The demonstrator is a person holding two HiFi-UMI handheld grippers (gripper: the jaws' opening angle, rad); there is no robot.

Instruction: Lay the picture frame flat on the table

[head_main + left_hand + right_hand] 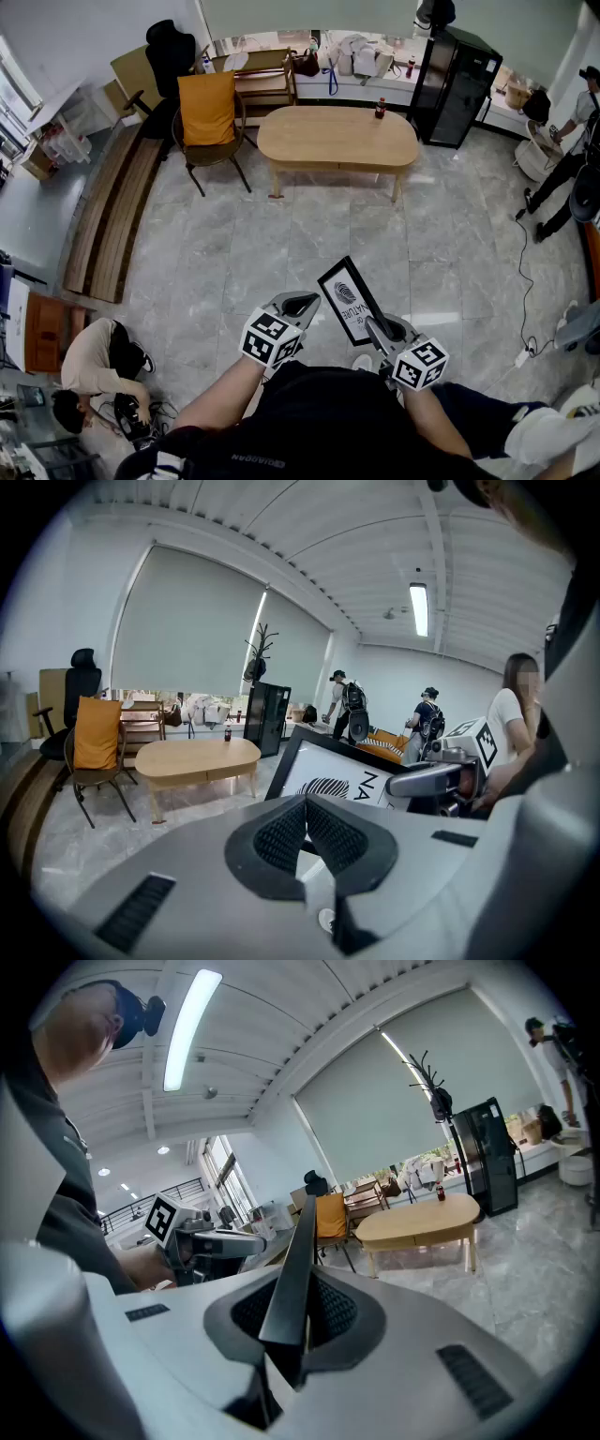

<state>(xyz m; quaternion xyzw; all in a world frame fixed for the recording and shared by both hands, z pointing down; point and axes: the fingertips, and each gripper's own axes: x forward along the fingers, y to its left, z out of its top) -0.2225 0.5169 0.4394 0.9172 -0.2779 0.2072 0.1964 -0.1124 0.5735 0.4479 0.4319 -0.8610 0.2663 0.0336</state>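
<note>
Well across the grey marble floor (234, 244), the oval light-wood table (337, 136) is standing far from the person, so the carrying step is under way and nothing is being laid down yet. The black-rimmed picture frame with its white printed face (349, 300) is hanging in the air at waist level, tilted, with one edge running between the jaws of the right gripper (382, 328), which are clamping it. The left gripper (302, 304) is hovering just beside the frame's other edge, jaws pressed together on nothing. Next, I judge, comes walking to the table and lowering the frame face-flat.
</note>
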